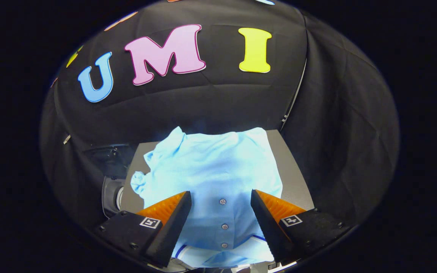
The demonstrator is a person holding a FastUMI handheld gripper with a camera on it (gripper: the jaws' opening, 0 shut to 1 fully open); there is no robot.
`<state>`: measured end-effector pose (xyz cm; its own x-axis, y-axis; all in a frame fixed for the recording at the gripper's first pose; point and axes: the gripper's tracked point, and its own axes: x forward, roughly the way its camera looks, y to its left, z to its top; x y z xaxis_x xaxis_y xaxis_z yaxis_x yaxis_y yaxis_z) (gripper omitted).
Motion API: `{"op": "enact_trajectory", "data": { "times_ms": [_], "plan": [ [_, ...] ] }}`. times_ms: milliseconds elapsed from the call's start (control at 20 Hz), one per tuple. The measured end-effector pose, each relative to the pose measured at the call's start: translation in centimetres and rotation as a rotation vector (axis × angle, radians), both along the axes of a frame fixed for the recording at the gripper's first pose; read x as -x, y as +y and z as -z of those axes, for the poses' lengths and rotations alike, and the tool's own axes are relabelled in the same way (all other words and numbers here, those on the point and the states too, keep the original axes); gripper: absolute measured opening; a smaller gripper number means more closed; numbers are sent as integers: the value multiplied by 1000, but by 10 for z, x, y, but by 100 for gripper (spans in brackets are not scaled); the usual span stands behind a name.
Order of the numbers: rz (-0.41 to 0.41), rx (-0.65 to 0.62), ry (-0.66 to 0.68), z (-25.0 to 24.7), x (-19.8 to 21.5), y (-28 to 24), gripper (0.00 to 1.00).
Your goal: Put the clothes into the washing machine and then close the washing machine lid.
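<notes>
A light blue shirt (pixel 211 170) lies spread on a grey table (pixel 294 178), its button placket running toward me between the fingers. My gripper (pixel 221 199) hovers over the shirt's near part with its jaws wide apart and nothing pressed between them. The left fingertip (pixel 182 201) and the right fingertip (pixel 258 199) sit over the cloth on either side of the buttons. To the left of the table, lower down, part of a grey round machine opening (pixel 112 195) shows with a dark lid (pixel 106 155) behind it.
Black cloth walls close in behind and to the right of the table. A thin pale pole (pixel 294 94) runs up at the back right corner. A bare strip of table shows right of the shirt.
</notes>
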<state>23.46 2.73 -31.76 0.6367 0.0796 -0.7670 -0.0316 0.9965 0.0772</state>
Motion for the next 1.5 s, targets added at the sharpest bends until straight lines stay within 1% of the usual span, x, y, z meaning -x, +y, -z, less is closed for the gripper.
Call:
{"op": "enact_trajectory", "data": {
  "times_ms": [150, 200, 250, 300, 400, 450, 500, 700, 800, 1050, 1300, 1500],
  "plan": [
    [-1, 16, 57, 23, 4, -5, 99],
    [-25, 45, 23, 20, -1, -6, 98],
    [-65, 79, 30, 26, 1, -4, 91],
    [-110, 74, 10, 23, 1, 3, 84],
    [-151, 74, -51, 24, -2, 9, 48],
    [-142, 62, -61, 24, -1, 5, 30],
    [-134, 40, -64, 21, 0, 5, 14],
    [-119, -59, -55, 13, -2, 6, 14],
    [-105, -88, -85, -2, -4, 5, 14],
    [-76, -89, -163, -46, -3, 14, 14],
    [-20, -92, -253, -102, -5, 29, 14],
    [5, -76, -320, -147, -7, 40, 14]
  ]
}}
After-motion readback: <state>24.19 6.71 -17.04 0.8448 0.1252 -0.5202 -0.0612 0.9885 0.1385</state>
